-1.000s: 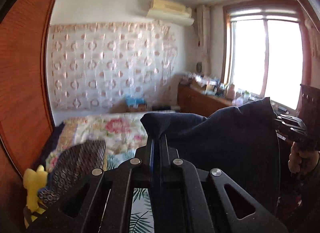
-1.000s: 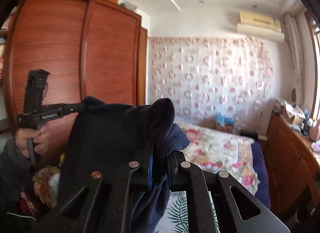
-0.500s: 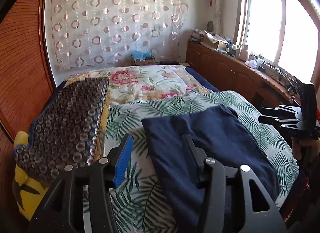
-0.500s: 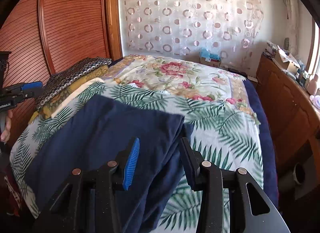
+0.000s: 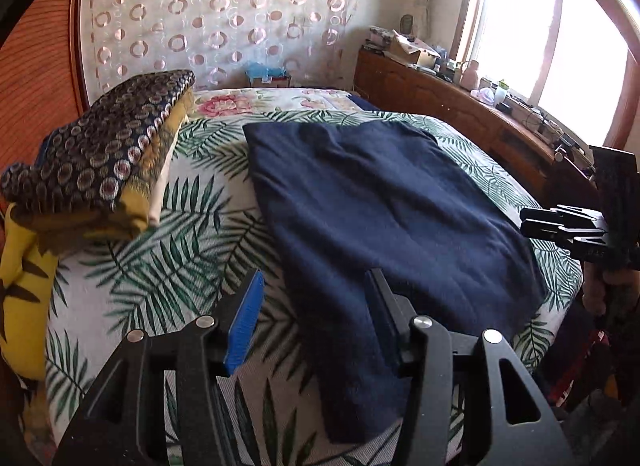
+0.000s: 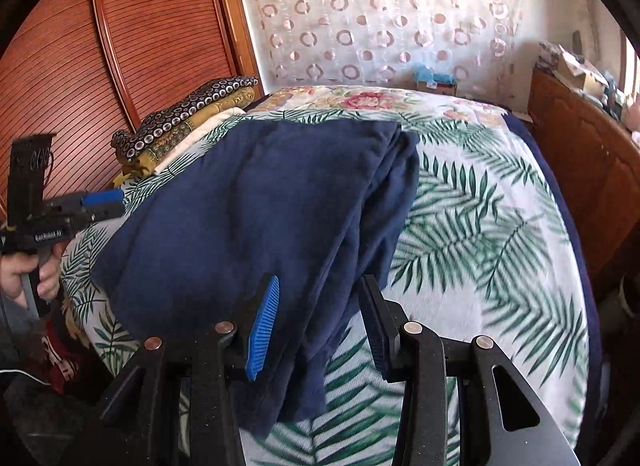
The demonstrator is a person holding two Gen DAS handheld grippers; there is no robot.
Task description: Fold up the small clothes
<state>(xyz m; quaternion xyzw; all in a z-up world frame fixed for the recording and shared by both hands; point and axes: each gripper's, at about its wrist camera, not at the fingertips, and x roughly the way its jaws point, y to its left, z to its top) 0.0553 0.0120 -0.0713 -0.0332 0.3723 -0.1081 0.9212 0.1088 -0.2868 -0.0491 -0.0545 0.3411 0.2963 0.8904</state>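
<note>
Now your navy garment point(image 5: 392, 209) lies flat on the palm-leaf bedspread point(image 5: 168, 250), folded over with soft creases. Your left gripper point(image 5: 316, 314) and right gripper point(image 6: 316, 318) both gape apart, released, near edge of the cloth between the fingers, unpinched.

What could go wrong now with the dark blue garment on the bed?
1. The dark blue fleece garment hangs over the near edge of the palm-leaf bedspread; it may slide off.
2. Its right side lies bunched in layers, so a fold may come out uneven.
3. The open left gripper and right gripper might pinch the bedspread too.
</note>
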